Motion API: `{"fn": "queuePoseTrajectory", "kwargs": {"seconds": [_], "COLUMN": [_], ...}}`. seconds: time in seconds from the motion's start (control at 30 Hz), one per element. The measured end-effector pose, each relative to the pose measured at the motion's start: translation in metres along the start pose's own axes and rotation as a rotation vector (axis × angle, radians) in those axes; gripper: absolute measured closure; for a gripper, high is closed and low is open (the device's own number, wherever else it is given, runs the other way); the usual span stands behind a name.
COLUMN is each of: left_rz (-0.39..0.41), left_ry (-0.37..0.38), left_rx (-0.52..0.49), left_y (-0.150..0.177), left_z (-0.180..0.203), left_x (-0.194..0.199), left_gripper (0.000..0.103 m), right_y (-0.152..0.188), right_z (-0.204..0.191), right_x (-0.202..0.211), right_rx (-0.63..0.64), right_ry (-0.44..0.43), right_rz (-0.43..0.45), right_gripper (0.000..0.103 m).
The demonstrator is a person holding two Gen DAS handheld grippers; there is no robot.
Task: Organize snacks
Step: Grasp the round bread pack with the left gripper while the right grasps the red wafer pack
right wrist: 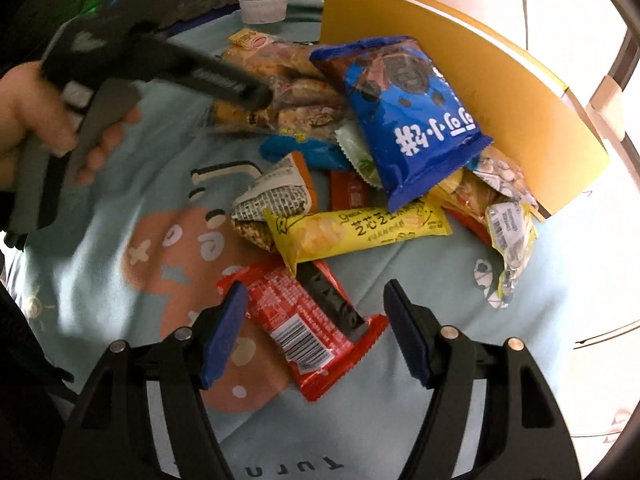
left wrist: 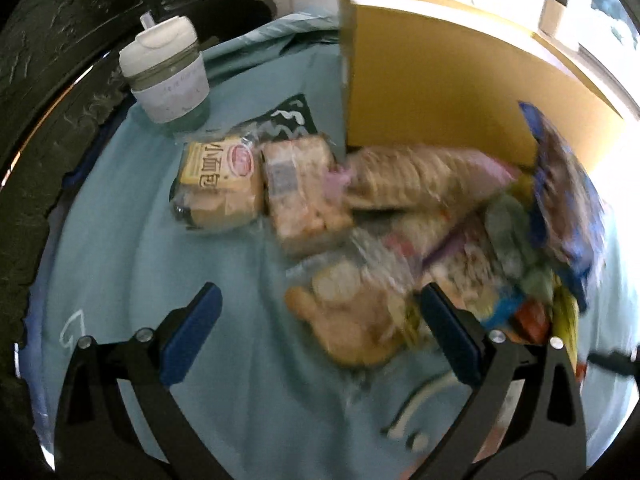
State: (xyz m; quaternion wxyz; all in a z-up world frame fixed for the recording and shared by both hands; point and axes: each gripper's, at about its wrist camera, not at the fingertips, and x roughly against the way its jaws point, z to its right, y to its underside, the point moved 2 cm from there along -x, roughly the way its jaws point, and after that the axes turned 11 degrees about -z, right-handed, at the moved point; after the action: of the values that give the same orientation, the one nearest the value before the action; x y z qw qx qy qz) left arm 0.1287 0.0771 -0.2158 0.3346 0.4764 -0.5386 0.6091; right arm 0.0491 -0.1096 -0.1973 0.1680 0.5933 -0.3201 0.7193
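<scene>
At far left a cup (left wrist: 166, 68) stands on the cloth-covered counter (right wrist: 120, 184), well apart from the work. The left gripper (left wrist: 318, 344) is open and empty over the cloth, its right pad at the near edge of a clear bag (left wrist: 352, 316) of pale snacks; the view is blurred, so whether it touches cannot be told. In the right wrist view a hand (right wrist: 44, 120) carries that left tool over the pile's left side. The right gripper (right wrist: 314, 334) is open too, straddling a red pack (right wrist: 304, 324) that lies flat, pads apart from it on both sides. To grip well, it should probably lower onto the pack's short width and close gently. Right of that lie a yellow bar (right wrist: 356, 228) and a blue bag (right wrist: 408, 120) leaning on a yellow box (right wrist: 500, 92), likely the snacks' destination.
</scene>
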Motion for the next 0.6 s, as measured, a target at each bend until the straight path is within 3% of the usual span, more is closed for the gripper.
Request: {"fn": "queuePoseTrajectory", "kwargs": {"seconds": [0.1, 0.2, 0.27, 0.4, 0.6], "left_rz": [-0.046, -0.102, -0.074, -0.053, -0.027], "left_ry": [0.030, 0.028, 0.029, 0.042, 0.074], "left_rx": [0.038, 0.014, -0.019, -0.063, -0.094], "left_y": [-0.007, 0.000, 0.006, 0.020, 0.033], "left_z": [-0.004, -0.006, -0.008, -0.011, -0.014], "left_x": [-0.019, -0.034, -0.032, -0.028, -0.019], "left_gripper": [0.002, 0.002, 0.002, 0.002, 0.007], "right_y": [-0.004, -0.005, -0.006, -0.001, 0.001], "right_z": [-0.002, -0.005, -0.008, -0.018, -0.017], "right_x": [-0.004, -0.008, -0.011, -0.021, -0.022], "right_rx": [-0.001, 0.015, 0.019, 0.060, 0.040], "right_ry": [-0.006, -0.004, -0.016, -0.052, -0.073], "right_rz": [-0.013, -0.017, -0.016, -0.047, -0.033], "right_gripper": [0.032, 0.032, 0.032, 0.051, 0.053]}}
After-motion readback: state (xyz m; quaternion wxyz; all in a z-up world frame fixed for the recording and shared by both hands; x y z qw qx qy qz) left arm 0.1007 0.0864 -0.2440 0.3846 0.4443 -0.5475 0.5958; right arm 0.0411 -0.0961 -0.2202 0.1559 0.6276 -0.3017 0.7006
